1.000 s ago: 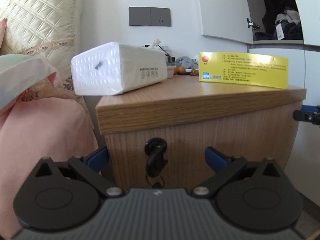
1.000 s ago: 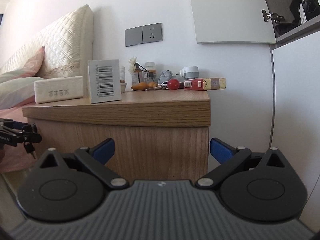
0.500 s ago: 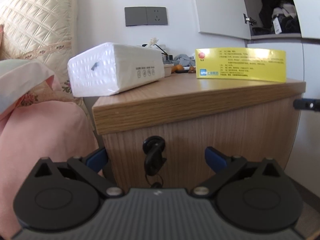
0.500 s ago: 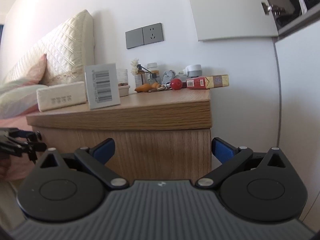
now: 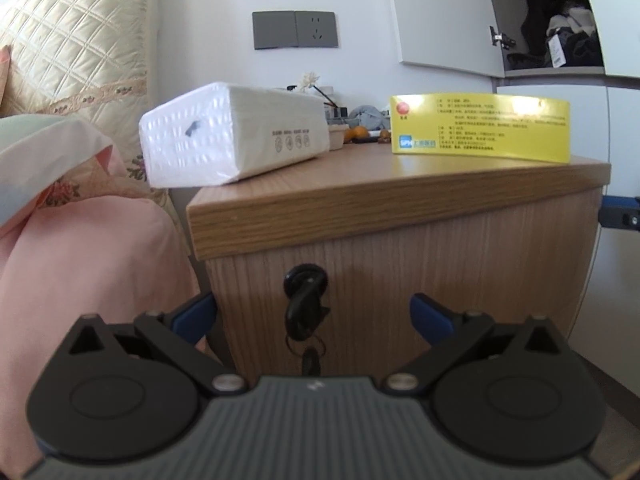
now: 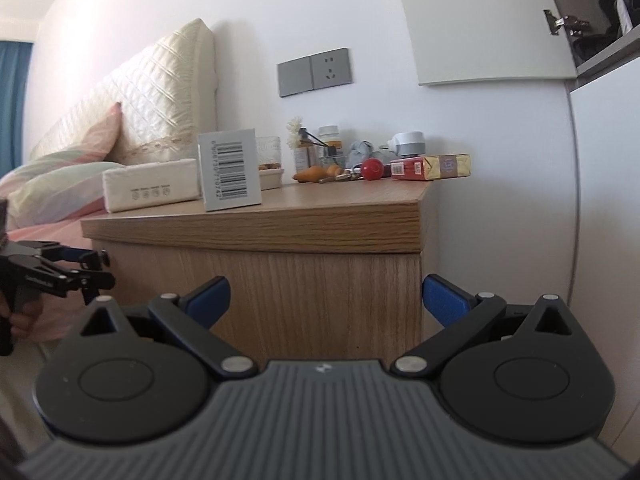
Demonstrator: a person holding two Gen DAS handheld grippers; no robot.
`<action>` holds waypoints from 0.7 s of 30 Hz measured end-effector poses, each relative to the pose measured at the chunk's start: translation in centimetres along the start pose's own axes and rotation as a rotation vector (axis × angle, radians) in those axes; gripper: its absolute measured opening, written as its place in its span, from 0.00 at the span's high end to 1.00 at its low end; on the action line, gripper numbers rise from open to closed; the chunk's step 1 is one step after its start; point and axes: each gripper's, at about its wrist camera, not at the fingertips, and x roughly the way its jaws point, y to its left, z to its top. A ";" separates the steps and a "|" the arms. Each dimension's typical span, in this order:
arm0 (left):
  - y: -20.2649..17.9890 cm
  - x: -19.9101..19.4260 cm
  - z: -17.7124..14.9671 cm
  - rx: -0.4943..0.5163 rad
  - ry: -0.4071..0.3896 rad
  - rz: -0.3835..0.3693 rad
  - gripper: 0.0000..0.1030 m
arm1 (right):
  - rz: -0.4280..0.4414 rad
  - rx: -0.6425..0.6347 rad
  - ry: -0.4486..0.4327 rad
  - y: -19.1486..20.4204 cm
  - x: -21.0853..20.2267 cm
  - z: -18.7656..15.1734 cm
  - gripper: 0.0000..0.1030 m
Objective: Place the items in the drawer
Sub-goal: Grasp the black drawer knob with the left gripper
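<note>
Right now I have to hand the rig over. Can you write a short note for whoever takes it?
Left hand-held gripper: open, empty, lined up on the black key in the drawer front.
Right hand-held gripper: open, empty, facing the nightstand's right corner.
On top: white tissue pack, yellow box standing on edge, red-and-gold pack at the back right.
Done: nothing placed; drawer shut.
Left: open the drawer, probably by the key, then move the items in.
</note>
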 end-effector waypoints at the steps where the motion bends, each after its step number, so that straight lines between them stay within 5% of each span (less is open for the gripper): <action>1: -0.1 0.1 -0.1 0.006 0.004 0.005 0.00 | -0.016 -0.004 0.001 0.3 0.2 0.0 0.00; 12: 0.3 0.4 0.2 -0.025 -0.015 0.000 0.00 | -0.066 0.005 0.016 0.3 2.0 -0.1 0.00; 21: 0.1 0.4 0.2 -0.012 -0.014 0.000 0.01 | 0.042 0.012 0.055 -1.3 1.4 0.5 0.00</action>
